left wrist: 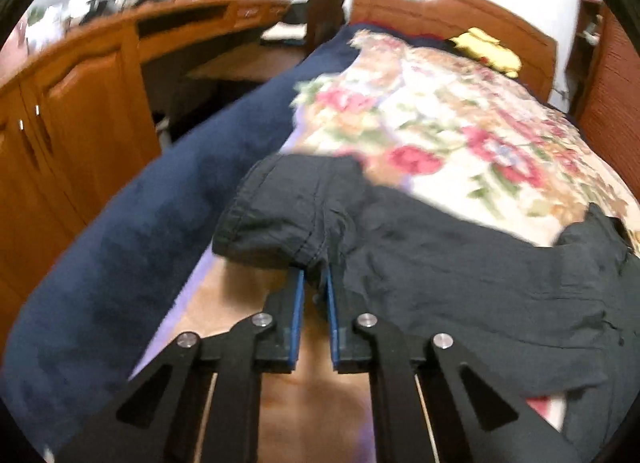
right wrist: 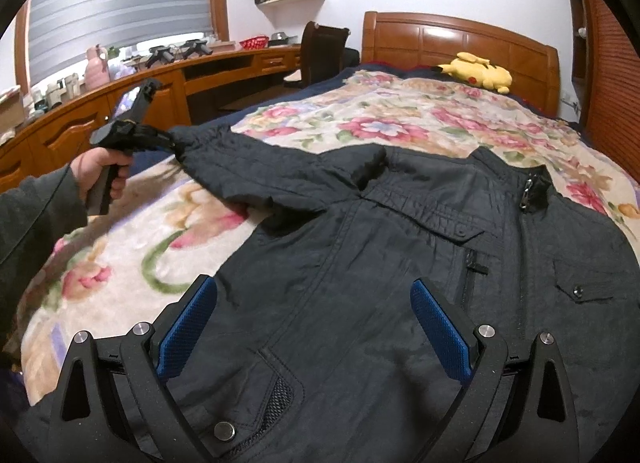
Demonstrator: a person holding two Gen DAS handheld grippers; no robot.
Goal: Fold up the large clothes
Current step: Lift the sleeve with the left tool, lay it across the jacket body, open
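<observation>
Black jacket (right wrist: 400, 243) front-up, zipped, spread on floral blanket (right wrist: 360, 119), near end of bed. Folding barely begun: left gripper (left wrist: 314, 271) pinching sleeve cuff (left wrist: 276, 215), sleeve raised at left; body unfolded. Right gripper (right wrist: 316, 299) spread wide over hem, holding nothing. Far blanket free; bed edge close left, desk (right wrist: 140, 103) beyond.
</observation>
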